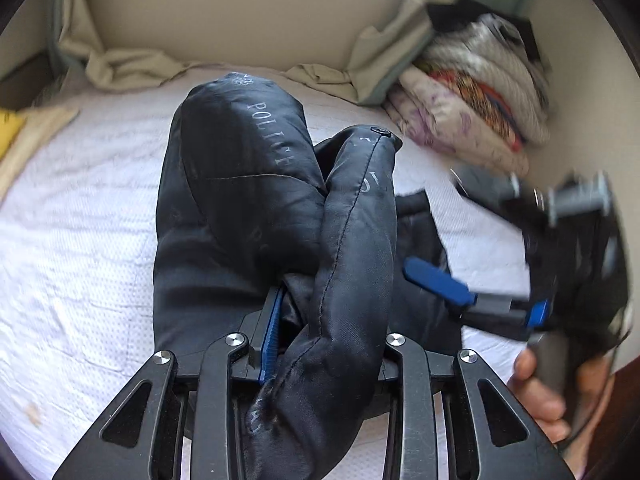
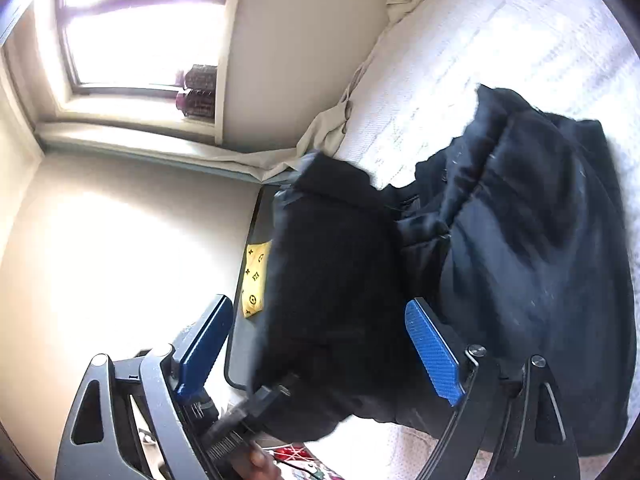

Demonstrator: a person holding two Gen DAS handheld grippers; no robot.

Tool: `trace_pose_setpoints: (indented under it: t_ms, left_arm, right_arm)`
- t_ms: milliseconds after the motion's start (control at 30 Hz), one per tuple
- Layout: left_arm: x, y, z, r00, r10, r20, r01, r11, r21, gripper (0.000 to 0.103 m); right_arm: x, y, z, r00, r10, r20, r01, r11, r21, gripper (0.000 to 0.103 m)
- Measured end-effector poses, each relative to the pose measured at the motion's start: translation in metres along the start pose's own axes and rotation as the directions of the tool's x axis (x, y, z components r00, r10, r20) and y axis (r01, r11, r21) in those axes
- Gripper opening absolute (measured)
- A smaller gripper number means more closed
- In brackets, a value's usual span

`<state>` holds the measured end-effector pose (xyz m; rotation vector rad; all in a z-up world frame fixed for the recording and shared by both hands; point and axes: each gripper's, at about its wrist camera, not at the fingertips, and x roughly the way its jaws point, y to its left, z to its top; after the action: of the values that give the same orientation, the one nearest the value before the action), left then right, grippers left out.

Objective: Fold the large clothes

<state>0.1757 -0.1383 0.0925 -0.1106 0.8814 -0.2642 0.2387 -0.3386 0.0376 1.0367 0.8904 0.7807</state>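
Observation:
A dark navy padded jacket point(image 1: 240, 184) with pale "POLICE" lettering lies bunched on the white quilted bed point(image 1: 80, 240). My left gripper point(image 1: 320, 320) is shut on a thick fold of it. One blue pad point(image 1: 272, 332) shows, and the cloth hides the other. My right gripper point(image 1: 486, 298) hovers blurred at the jacket's right side, held by a hand point(image 1: 536, 392). In the rolled right wrist view the right gripper point(image 2: 320, 344) stands wide open. The jacket point(image 2: 540, 240) bulks between and beyond its blue pads point(image 2: 432, 356), which do not press on it.
Folded patterned bedding point(image 1: 472, 112) is stacked at the back right corner. A crumpled beige sheet point(image 1: 132, 68) lines the headboard wall. A yellow patterned item point(image 2: 256, 280) lies off the bed's far side. A bright window point(image 2: 140, 28) is above.

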Motion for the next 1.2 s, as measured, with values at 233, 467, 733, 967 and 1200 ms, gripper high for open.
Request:
trace_pose_setpoints:
  t_ms: [233, 467, 733, 967, 1200]
  left_arm:
    - [0.004, -0.02, -0.029, 0.997, 0.048, 0.055, -0.058, 0.977, 0.205, 0.043]
    - [0.005, -0.017, -0.037, 0.997, 0.016, 0.072, -0.035, 0.96, 0.277, 0.047]
    - [0.014, -0.02, -0.043, 0.999, -0.001, 0.038, -0.012, 0.938, 0.347, 0.055]
    - [-0.023, -0.007, -0.039, 0.986, -0.163, 0.02, 0.149, 0.939, 0.31, 0.076]
    - [-0.018, 0.023, -0.076, 0.992, -0.122, 0.035, 0.109, 0.959, 0.262, 0.084]
  right_arm:
    - [0.056, 0.019, 0.002, 0.985, -0.074, -0.155, 0.062, 0.995, -0.083, 0.088]
    - [0.084, 0.012, 0.012, 0.973, -0.123, -0.198, 0.103, 0.989, -0.107, 0.072]
    - [0.121, 0.007, 0.006, 0.907, -0.324, -0.271, 0.265, 0.936, -0.233, 0.054]
    - [0.1, 0.009, 0.015, 0.926, -0.311, -0.216, 0.268, 0.942, -0.204, 0.032]
    - [0.077, 0.009, 0.023, 0.943, -0.297, -0.15, 0.269, 0.946, -0.18, 0.025]
